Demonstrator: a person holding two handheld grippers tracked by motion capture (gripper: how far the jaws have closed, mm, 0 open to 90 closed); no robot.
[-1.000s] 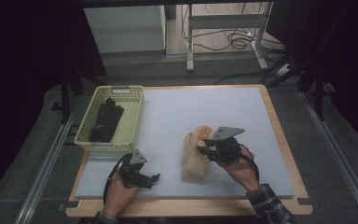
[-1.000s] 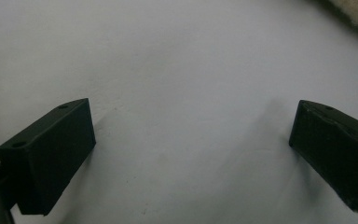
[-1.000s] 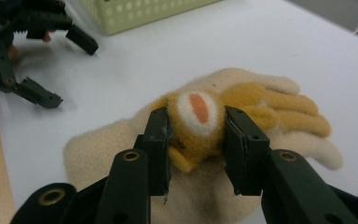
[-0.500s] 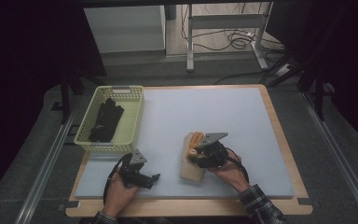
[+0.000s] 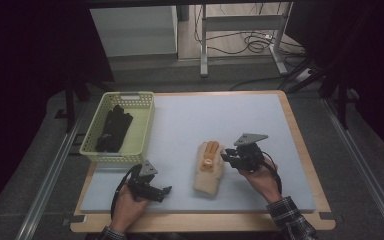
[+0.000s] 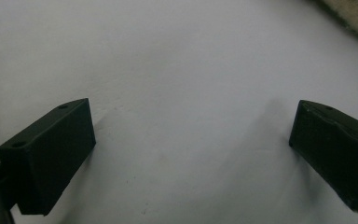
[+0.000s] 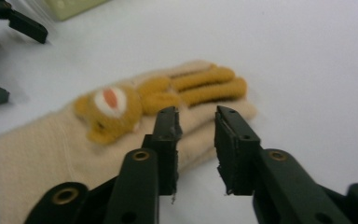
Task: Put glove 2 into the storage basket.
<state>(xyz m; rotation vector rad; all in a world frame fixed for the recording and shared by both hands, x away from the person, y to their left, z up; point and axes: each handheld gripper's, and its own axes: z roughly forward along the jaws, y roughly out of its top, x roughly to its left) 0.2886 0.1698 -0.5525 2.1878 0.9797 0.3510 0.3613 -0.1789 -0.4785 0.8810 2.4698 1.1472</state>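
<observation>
Pale blue surface [image 5: 190, 120] is seen centre frame, with a yellow basket [image 5: 142, 131] of dark items at upper left. Beige bear mitten [image 5: 209, 167] lies lower centre. Right tongs [image 5: 228, 158] have just been closing; a narrow gap remains at the mitten's edge, nothing gripped. Left tongs [image 5: 167, 192], lower left, are spread wide, released.

The right gripper [image 5: 228, 156] has backed off the mitten [image 5: 209, 168] and sits beside its edge, jaws just narrowed with nothing between them.
</observation>
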